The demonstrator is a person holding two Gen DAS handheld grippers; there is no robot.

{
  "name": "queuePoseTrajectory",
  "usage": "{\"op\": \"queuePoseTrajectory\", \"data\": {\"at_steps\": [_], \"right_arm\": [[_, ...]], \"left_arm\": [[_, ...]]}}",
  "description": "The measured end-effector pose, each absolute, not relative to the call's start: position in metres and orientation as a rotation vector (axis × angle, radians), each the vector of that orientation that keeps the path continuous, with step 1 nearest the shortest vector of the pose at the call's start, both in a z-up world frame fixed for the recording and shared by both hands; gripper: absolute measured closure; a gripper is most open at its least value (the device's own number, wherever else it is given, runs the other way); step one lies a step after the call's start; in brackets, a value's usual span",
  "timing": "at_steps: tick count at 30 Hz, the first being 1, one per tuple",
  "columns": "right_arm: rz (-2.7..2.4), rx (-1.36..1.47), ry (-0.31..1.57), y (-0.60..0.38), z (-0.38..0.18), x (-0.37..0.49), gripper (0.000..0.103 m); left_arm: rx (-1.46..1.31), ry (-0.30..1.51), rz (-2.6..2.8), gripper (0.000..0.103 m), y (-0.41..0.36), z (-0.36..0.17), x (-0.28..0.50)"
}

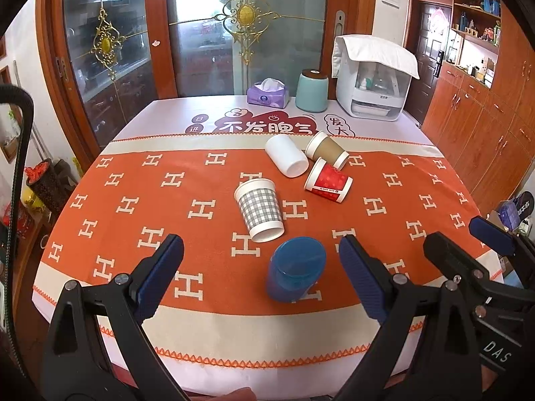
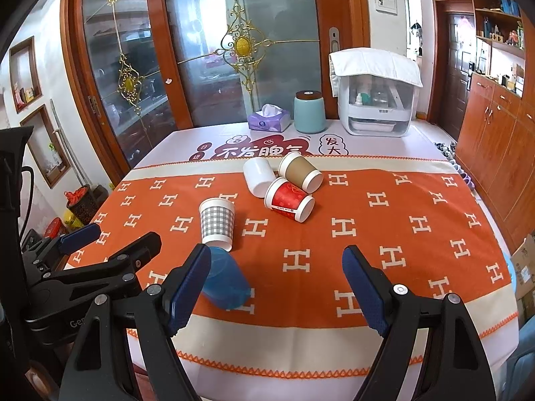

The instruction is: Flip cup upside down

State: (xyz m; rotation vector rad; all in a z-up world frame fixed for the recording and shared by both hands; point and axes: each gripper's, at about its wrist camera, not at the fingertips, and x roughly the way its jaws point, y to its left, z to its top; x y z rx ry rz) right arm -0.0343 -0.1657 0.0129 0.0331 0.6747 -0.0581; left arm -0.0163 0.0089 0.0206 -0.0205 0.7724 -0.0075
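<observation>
Blue plastic cup [image 1: 296, 269] stands inverted on the table [image 1: 207, 327], directly ahead of the left tool [image 1: 260, 277], between its spread fingers. Right tool [image 2: 277, 284] (also spread, empty) sits off to the cup's right; left is nearer.

— How many cups are on the surface [image 1: 133, 167]?
— Five: one blue plastic cup [image 1: 296, 269], one grey checked paper cup [image 1: 260, 209], one red [image 1: 329, 182], one brown [image 1: 327, 150], one white [image 1: 287, 155].
— Anything else?
— One tissue box [image 1: 268, 96], one teal canister [image 1: 312, 91], one white appliance [image 1: 372, 85].
</observation>
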Motion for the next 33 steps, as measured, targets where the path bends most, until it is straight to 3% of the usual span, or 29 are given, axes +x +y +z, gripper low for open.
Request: {"op": "queuePoseTrajectory", "data": {"at_steps": [33], "right_arm": [[-0.059, 0.034, 0.676, -0.1682, 0.0120, -0.0342, 0.021]], "left_arm": [[-0.017, 0.781, -0.006, 0.010, 0.0105, 0.0170, -0.0179]]}}
